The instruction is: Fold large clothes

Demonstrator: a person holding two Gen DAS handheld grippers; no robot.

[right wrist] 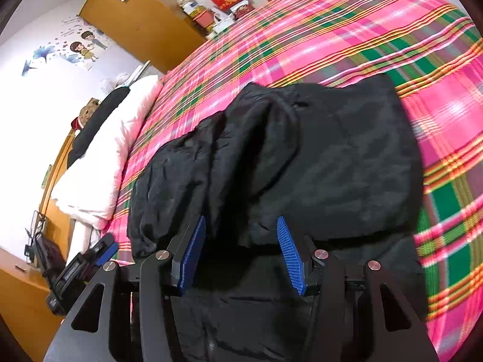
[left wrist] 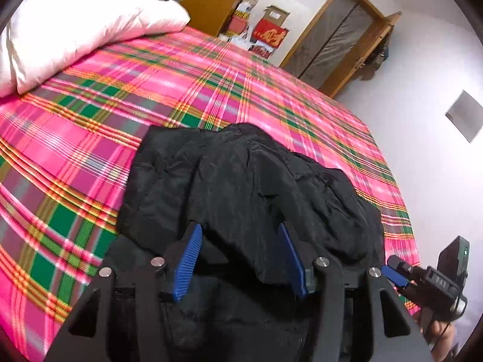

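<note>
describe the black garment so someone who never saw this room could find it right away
Start at the bed with the pink plaid sheet. Near its close edge, away from the white quilt, lies a crumpled black jacket. It is the only dark, plain thing on the bright checks.

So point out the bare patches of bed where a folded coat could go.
Bare plaid sheet lies between the black garment and white duvet, and beyond the garment toward the far boxes. The near edge is crowded: both open grippers, left and right, sit over the garment.
</note>
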